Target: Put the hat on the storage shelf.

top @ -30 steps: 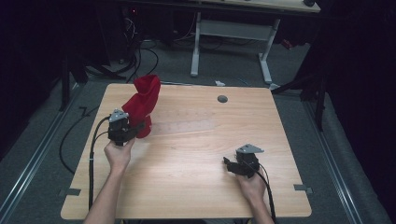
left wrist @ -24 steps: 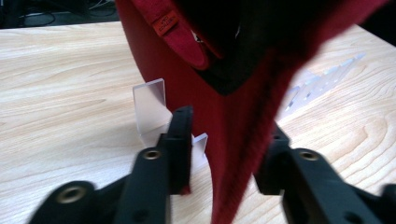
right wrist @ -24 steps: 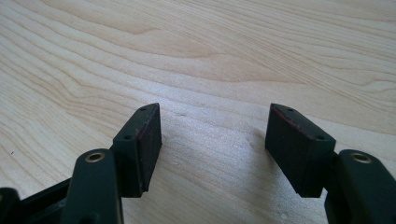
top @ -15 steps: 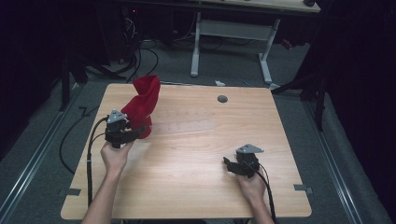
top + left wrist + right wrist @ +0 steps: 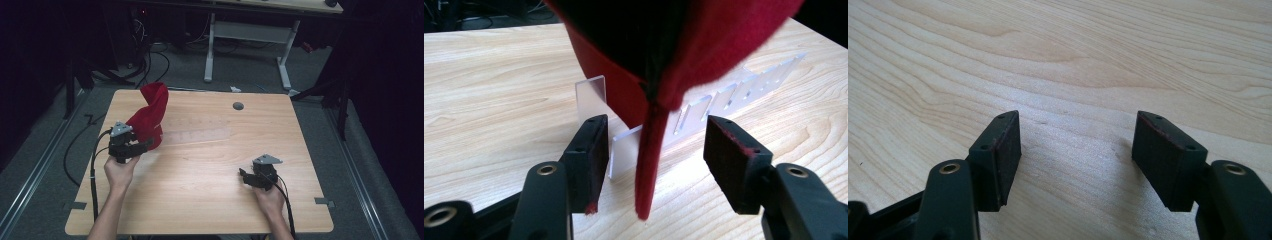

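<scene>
— What differs at your left gripper (image 5: 145, 145) since a second ago?

— Your jaws have just been opening. A second ago they pinched the low edge of the red cloth (image 5: 149, 116); now, in the left gripper view, the pads (image 5: 591, 150) stand apart on either side of a hanging fold of the cloth (image 5: 651, 165), and neither one presses on it. The fold hangs between them, free.

— And the cloth itself, where is it?

— In the upper left of the high view, draped upright over the end of a clear plastic rack (image 5: 200, 135) that lies flat on the wooden table (image 5: 210, 200). It keeps the same peaked shape and the same spot as before. Your left hand (image 5: 119, 172) has barely shifted.

— My right side?

— No change. Your right gripper (image 5: 243, 174) rests at the lower right of the high view, well apart from the cloth. In the right gripper view its jaws stand wide over bare wood (image 5: 1073, 65), holding nothing.
</scene>
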### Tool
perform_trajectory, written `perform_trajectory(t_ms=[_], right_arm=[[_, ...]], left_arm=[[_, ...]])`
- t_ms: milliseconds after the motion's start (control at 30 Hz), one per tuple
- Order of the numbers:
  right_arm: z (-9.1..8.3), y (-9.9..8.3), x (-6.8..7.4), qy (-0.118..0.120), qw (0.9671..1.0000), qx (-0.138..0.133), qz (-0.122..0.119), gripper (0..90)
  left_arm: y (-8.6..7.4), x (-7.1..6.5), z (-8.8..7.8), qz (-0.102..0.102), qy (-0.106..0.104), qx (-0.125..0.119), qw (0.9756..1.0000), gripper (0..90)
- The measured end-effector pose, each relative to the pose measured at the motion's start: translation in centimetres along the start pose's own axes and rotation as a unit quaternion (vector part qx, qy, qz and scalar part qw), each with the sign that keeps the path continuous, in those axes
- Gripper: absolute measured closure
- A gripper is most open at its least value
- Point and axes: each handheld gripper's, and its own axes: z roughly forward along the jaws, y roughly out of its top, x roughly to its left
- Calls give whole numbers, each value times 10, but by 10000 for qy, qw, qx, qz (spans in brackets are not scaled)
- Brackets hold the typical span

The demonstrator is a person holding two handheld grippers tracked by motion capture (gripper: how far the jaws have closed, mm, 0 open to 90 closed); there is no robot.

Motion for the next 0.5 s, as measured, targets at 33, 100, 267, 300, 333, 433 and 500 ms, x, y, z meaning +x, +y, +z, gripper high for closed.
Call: perform_trajectory(t_ms=[33, 100, 267, 300, 333, 433, 500], right_arm=[[0, 0, 0, 1, 10000, 0, 0, 364], [0, 0, 0, 0, 10000, 0, 0, 364], [0, 0, 0, -2, 10000, -2, -6, 364], [0, 0, 0, -2, 10000, -1, -6, 364], [0, 0, 0, 0, 10000, 0, 0, 364], [0, 0, 0, -2, 10000, -1, -4, 364], [0, 0, 0, -1, 10000, 2, 6, 364]], left_arm=[[0, 0, -1, 37, 23, 4, 10000, 430], [0, 0, -5, 85, 14, -13, 10000, 427], [1, 1, -13, 25, 2, -41, 10000, 425], [1, 2, -14, 12, 2, -46, 10000, 425], [1, 2, -17, -2, -2, -61, 10000, 424], [2, 2, -23, -50, -29, -103, 9999, 422], [2, 2, -28, 16, -24, -65, 10000, 417]])
